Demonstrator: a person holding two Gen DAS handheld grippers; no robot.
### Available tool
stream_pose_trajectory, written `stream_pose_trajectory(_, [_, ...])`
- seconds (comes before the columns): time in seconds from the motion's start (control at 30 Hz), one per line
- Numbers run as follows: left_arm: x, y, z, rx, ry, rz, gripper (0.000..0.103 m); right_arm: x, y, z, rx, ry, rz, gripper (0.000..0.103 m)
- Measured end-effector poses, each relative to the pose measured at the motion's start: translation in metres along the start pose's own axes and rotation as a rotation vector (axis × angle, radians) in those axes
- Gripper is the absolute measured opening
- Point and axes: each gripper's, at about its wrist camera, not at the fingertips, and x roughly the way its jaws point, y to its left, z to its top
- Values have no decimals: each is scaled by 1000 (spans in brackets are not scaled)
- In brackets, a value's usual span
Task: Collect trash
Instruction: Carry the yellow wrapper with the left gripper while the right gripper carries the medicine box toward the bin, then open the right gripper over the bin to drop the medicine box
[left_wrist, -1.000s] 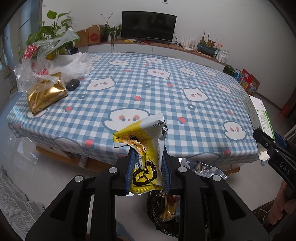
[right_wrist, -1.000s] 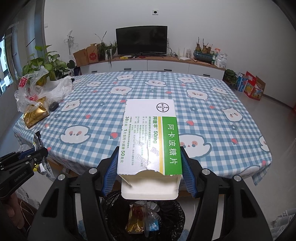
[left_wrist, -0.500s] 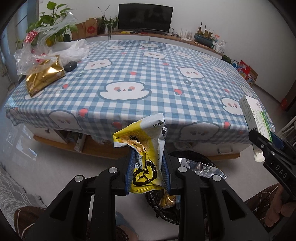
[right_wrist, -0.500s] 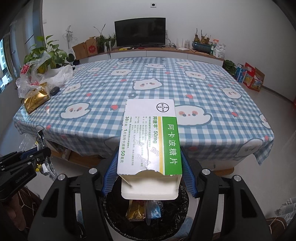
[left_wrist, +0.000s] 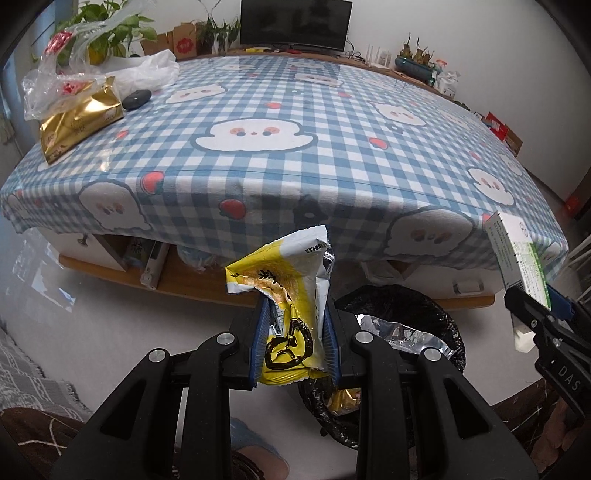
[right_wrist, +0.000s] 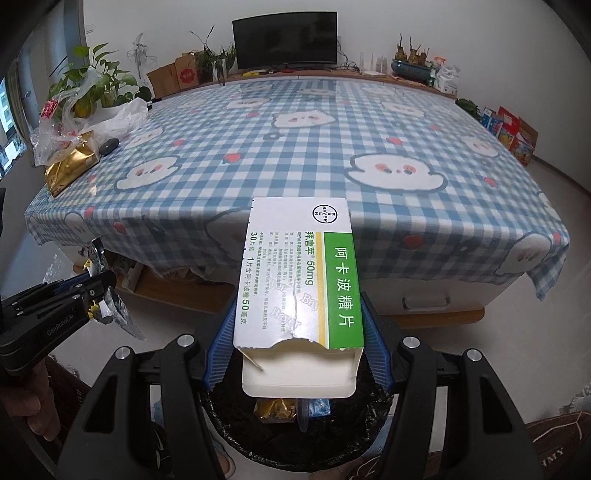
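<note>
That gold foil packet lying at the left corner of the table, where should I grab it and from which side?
Grip the gold foil packet by its flat end nearest the table edge, coming from the near side, probably: clear plastic bags crowd its far end, and this end is uncovered.

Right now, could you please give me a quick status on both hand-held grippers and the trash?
Left hand-held gripper shut on yellow wrapper. Right hand-held gripper shut on torn medicine box. Both above black bin bag. Nothing in the way.
</note>
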Motion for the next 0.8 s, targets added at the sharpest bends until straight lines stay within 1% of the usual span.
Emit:
stream_pose_trajectory(0.2, [17, -6, -8, 16, 9, -1, 26, 31, 4, -19, -21, 50, -18, 58])
stream_pose_trajectory(0.5, [44, -7, -19, 27, 54, 17, 26, 65, 0, -36, -5, 113, -21, 58])
stream_pose_trajectory(0.67, [54, -11, -23, 28, 74, 12, 26, 71, 2, -39, -19, 118, -18, 58])
stream_pose_trajectory(0.8, [54, -17, -22, 34, 71, -4, 26, 69, 5, -39, -24, 101, -23, 60])
